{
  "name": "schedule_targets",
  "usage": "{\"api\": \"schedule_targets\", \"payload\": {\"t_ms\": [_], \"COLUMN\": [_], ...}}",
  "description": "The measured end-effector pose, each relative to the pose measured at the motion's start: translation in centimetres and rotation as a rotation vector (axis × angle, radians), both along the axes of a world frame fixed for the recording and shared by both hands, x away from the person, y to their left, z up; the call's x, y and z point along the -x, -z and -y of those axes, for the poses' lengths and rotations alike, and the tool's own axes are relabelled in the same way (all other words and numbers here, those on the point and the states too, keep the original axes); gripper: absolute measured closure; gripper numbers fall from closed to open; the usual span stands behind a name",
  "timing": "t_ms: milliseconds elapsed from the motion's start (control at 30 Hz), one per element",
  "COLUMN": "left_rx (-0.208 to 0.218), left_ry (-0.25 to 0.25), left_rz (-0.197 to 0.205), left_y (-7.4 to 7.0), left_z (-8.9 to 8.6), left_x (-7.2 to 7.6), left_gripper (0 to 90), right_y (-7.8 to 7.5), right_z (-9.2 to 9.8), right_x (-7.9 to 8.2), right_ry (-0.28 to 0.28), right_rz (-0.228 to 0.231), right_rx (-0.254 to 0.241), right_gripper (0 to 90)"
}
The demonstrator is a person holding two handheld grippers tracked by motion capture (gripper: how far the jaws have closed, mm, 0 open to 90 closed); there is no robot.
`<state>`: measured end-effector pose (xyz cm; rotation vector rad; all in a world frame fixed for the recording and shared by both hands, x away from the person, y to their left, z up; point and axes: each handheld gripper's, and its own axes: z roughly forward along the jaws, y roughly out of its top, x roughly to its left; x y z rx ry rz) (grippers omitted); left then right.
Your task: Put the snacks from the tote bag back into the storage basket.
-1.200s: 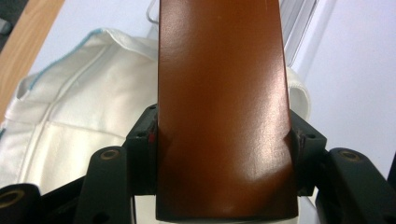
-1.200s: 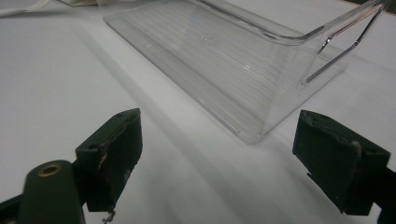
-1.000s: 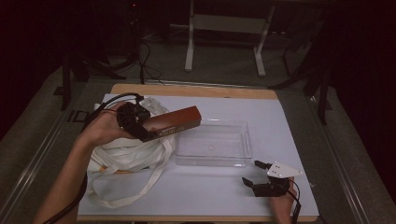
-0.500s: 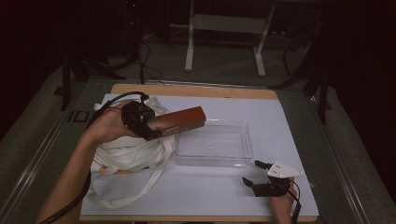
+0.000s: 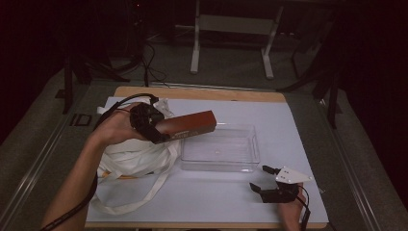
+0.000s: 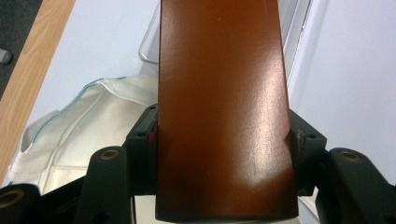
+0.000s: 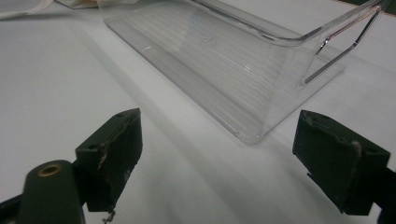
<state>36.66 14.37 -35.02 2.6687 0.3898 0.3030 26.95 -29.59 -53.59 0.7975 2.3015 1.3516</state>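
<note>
A long reddish-brown box (image 5: 190,124) hangs in the air over the left rim of a clear plastic tray (image 5: 250,144), held by my left gripper (image 5: 153,126), which is shut on its near end. In the left gripper view the brown box (image 6: 224,107) runs up between both jaws, with the clear tray (image 6: 149,44) beyond it. My right gripper (image 5: 263,179) rests open on the white mat near the table's front right, nothing between its jaws. In the right gripper view my right gripper (image 7: 233,154) faces the clear tray (image 7: 224,60) at close range.
A crumpled white cloth bag (image 5: 132,156) with long straps lies on the left of the white mat (image 5: 269,113); the white cloth bag (image 6: 79,126) lies below the held box. The wooden table edge (image 5: 202,93) runs along the back. Metal stand legs (image 5: 195,43) rise from the floor behind.
My left gripper has carried the brown box to the right and slightly up, its far end now over the tray's left edge. The right gripper has stayed put.
</note>
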Motion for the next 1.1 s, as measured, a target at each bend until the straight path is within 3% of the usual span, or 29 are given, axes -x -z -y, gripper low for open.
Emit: {"api": "schedule_targets", "payload": {"t_ms": [1100], "left_rx": [-0.010], "left_ry": [0.097], "left_rz": [0.006], "left_y": [0.8], "left_z": [2.3], "left_x": [-0.3], "left_gripper": [43.1], "right_y": [0.0], "right_z": [0.0], "right_x": [0.0], "right_ry": [-0.003], "right_rz": [0.004], "right_rx": [-0.001], "right_gripper": [15.8]}}
